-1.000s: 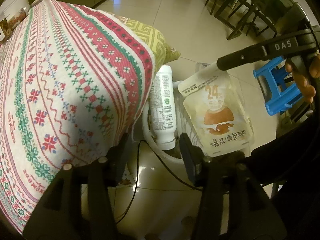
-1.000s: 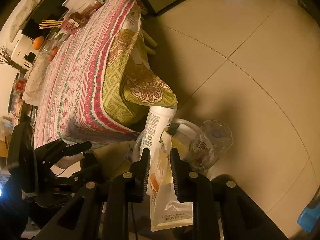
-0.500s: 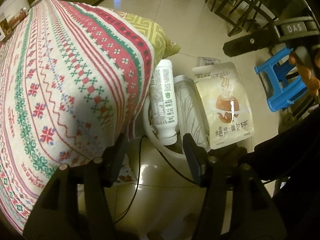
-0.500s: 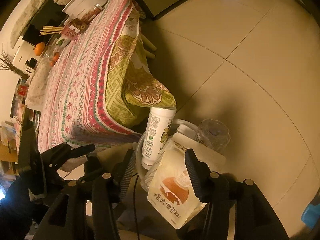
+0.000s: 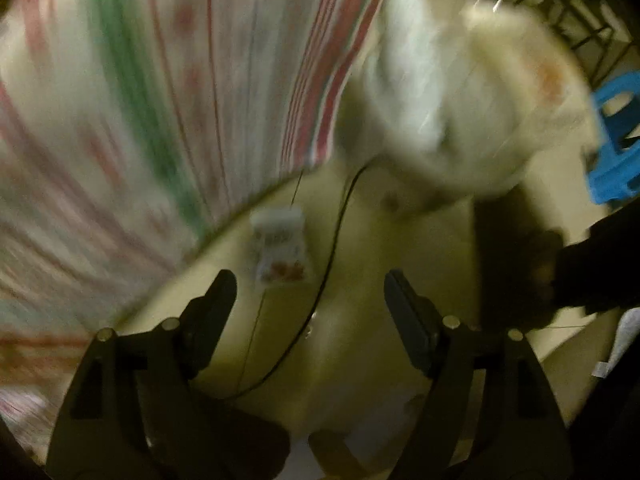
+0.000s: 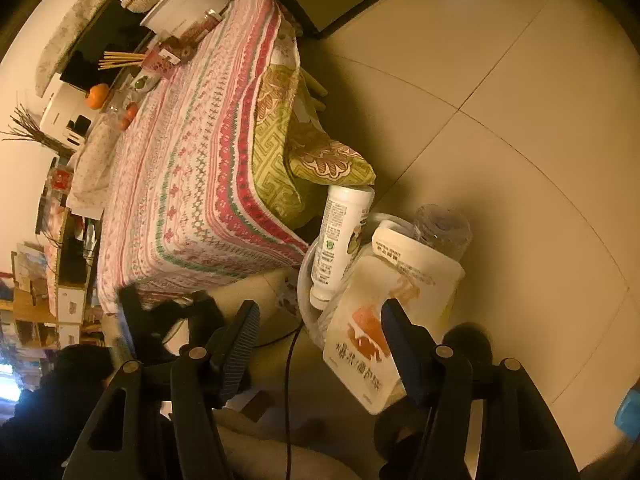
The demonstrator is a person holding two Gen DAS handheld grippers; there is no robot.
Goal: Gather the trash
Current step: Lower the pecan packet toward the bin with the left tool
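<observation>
Right gripper: jaws are held wide apart, nothing is gripped between them. The pouch is seen just ahead of the right-hand jaw, partly overlapped by that finger; contact with the finger cannot be told. The pouch lies tilted across the rim of the bin. A white bottle stands neck-down in the bin, ahead of the gap between the jaws. A clear bottle is seen beyond the pouch, farther ahead and to the right. The tablecloth hangs ahead and to the left of the jaws, its corner near the bin. A black cable runs along the floor between the jaws.

Left gripper: jaws are also wide apart and empty. The view is heavily motion-blurred. The tablecloth fills the area ahead and left. A pale blurred mass, taken as the bin and its contents, is noted ahead and to the right; single items cannot be separated. A small wrapper lies on the floor just ahead of the gap, beside the cable. A blue stool is seen far right.
</observation>
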